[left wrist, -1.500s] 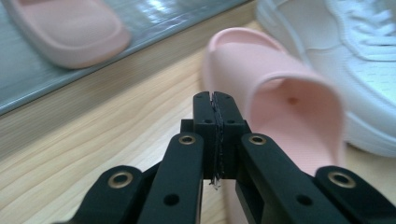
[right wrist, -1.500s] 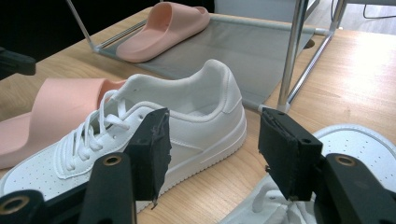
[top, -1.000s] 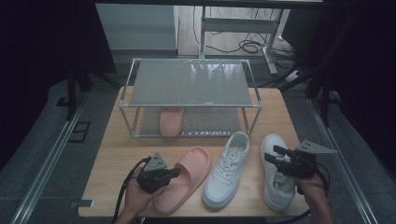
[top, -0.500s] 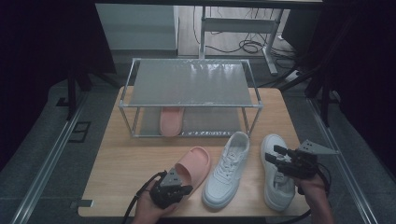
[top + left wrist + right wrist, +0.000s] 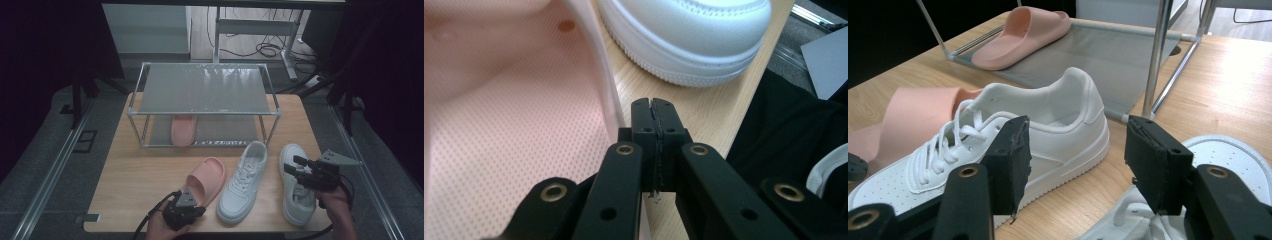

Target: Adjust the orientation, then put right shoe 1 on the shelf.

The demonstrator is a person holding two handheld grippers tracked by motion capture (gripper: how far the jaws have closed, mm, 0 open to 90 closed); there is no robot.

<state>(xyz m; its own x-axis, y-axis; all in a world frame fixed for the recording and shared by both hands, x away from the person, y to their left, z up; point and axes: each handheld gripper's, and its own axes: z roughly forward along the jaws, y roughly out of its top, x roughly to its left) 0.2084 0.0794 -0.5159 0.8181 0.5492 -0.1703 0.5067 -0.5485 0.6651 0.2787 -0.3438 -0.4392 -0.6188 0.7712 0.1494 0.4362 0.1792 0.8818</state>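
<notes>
Left gripper [image 5: 186, 212] jaws pressed flat on the heel rim of the pink slipper [image 5: 206, 179] at the near desk [image 5: 135, 175] edge; thin pinch may slip; right gripper [image 5: 300, 170] spread, idle.

Pink slide [image 5: 206, 179] on table, footbed dotted with fine perforation pattern [image 5: 499, 165]; second pink slide [image 5: 182, 131] on rack's lower shelf. Two white sneakers [image 5: 243, 182] [image 5: 297, 186], white laces, stitched soles. Table [image 5: 130, 175] light wood grain. Rack [image 5: 202, 90]: silver frame, grey mesh shelves. Grippers black [image 5: 187, 210] [image 5: 295, 167], brass-coloured rivets.
</notes>
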